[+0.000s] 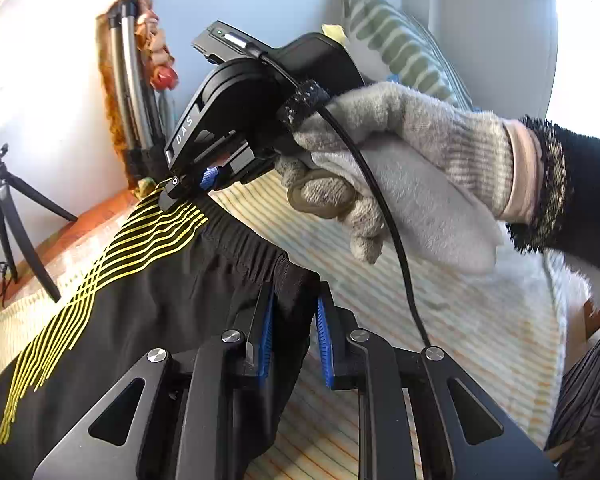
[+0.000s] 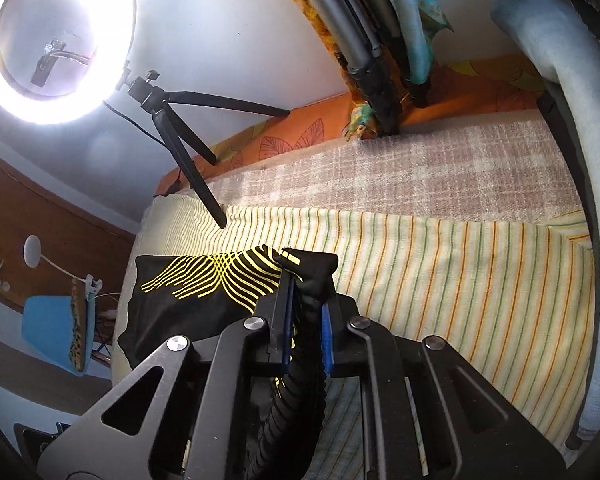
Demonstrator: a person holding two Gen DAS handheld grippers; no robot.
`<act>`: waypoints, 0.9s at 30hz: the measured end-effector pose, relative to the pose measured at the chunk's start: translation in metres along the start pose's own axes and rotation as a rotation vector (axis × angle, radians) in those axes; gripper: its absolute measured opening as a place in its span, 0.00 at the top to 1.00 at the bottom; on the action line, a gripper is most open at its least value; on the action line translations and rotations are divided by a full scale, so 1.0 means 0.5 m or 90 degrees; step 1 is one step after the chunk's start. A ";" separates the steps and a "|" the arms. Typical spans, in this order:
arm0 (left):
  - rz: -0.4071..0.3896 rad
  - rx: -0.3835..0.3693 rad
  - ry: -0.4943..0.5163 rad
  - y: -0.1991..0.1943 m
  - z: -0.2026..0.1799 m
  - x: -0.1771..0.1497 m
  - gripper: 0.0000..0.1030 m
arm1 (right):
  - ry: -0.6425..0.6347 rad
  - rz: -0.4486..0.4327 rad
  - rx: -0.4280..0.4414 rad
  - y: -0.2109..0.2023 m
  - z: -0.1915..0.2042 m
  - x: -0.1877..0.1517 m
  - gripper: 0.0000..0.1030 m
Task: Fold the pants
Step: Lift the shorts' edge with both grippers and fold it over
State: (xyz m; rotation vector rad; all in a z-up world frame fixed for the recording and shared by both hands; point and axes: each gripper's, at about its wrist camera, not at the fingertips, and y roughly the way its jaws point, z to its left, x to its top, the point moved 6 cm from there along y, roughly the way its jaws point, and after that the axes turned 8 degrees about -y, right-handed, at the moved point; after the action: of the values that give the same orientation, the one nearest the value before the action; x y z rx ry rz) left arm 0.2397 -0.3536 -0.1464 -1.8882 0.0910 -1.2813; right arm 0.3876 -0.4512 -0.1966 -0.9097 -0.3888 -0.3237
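Both grippers have the black pants [image 1: 172,280] by the elastic waistband. In the left wrist view the left gripper [image 1: 296,320] is pinched narrow on the gathered band at lower centre. The right gripper [image 1: 188,188], held by a gloved hand [image 1: 412,168], bites the far end of the band at centre left. The right wrist view shows that right gripper [image 2: 306,320] closed on a bunched fold of waistband at lower centre. The rest of the pants lies flat on the striped sheet [image 2: 460,272] toward the lower left.

The risk I see is the band slipping: each grip looks to catch only a small bunch of ribbed elastic, so a sharp pull apart could snap it free. The dangling black cable [image 1: 380,216] might drag across the cloth. A leg of the small tripod [image 2: 196,176] stands on the sheet near the pants, and a swing that way could knock it.
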 end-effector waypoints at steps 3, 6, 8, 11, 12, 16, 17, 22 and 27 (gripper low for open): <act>-0.025 0.000 -0.019 -0.030 0.011 0.012 0.83 | -0.008 -0.008 -0.011 -0.013 0.023 0.011 0.89; -0.044 -0.001 -0.040 -0.060 0.025 0.014 0.83 | -0.027 -0.011 -0.018 -0.022 0.057 0.026 0.89; -0.054 0.000 -0.055 -0.074 0.039 0.013 0.83 | -0.040 -0.010 -0.026 -0.024 0.081 0.033 0.90; -0.054 0.000 -0.073 -0.085 0.058 0.006 0.83 | -0.052 -0.003 -0.041 -0.018 0.112 0.040 0.90; -0.051 0.003 -0.072 -0.080 0.061 0.006 0.83 | -0.057 -0.001 -0.050 -0.017 0.112 0.040 0.90; -0.026 -0.006 -0.045 -0.063 0.044 -0.005 0.83 | -0.032 0.002 -0.065 -0.017 0.069 0.018 0.90; -0.018 -0.008 -0.032 -0.056 0.036 -0.007 0.83 | -0.014 0.006 -0.062 -0.015 0.048 0.004 0.90; 0.007 -0.018 -0.015 -0.021 0.015 -0.018 0.83 | 0.045 0.030 -0.055 0.013 -0.027 -0.052 0.87; 0.023 -0.019 -0.009 0.004 0.009 -0.025 0.83 | 0.048 0.029 -0.069 0.023 -0.053 -0.084 0.70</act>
State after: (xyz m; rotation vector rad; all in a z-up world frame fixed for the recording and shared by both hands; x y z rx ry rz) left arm 0.2381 -0.3461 -0.1578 -1.9115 0.1377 -1.2488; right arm 0.3606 -0.4617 -0.2383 -1.0076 -0.2825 -0.3379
